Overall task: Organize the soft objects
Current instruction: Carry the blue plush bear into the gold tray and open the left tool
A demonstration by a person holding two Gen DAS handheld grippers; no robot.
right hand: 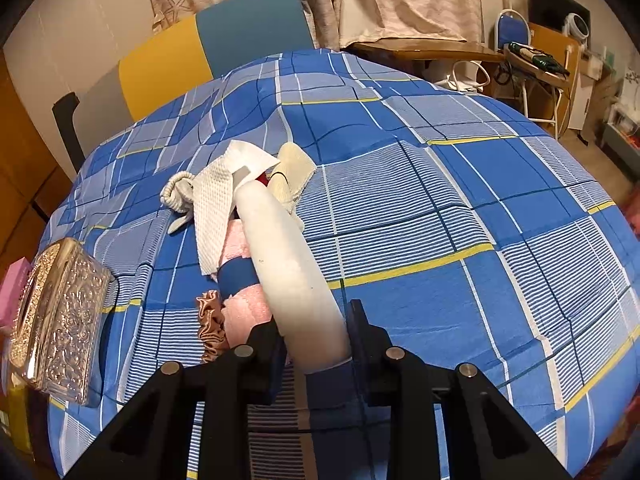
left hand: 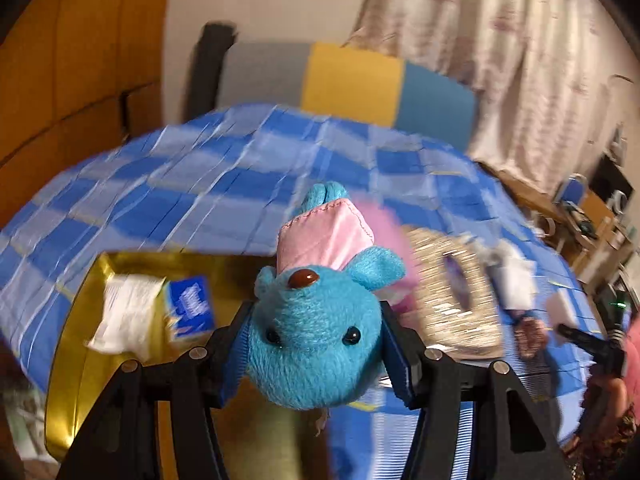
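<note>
The left gripper is clamped on a blue plush bear, its two blue-padded fingers pressing the sides of the head. The toy hangs upside down toward the camera: bright turquoise fuzzy fabric, two black bead eyes, a glossy brown nose, a rounded ear, and a shiny pink satin garment across its body. It is held in the air above a gold tin box, which sits near the edge of the bed and contains a white packet and a small blue tissue pack. The box rests on a blue plaid bedsheet.

The right gripper is closed on a long white soft roll that slants away from the camera across the sheet. Its far end reaches a heap of soft things: a white waffle-weave cloth, a cream cloth, a pink towel and a copper satin scrunchie. An ornate silver tissue box stands near the left edge of the bed.
</note>
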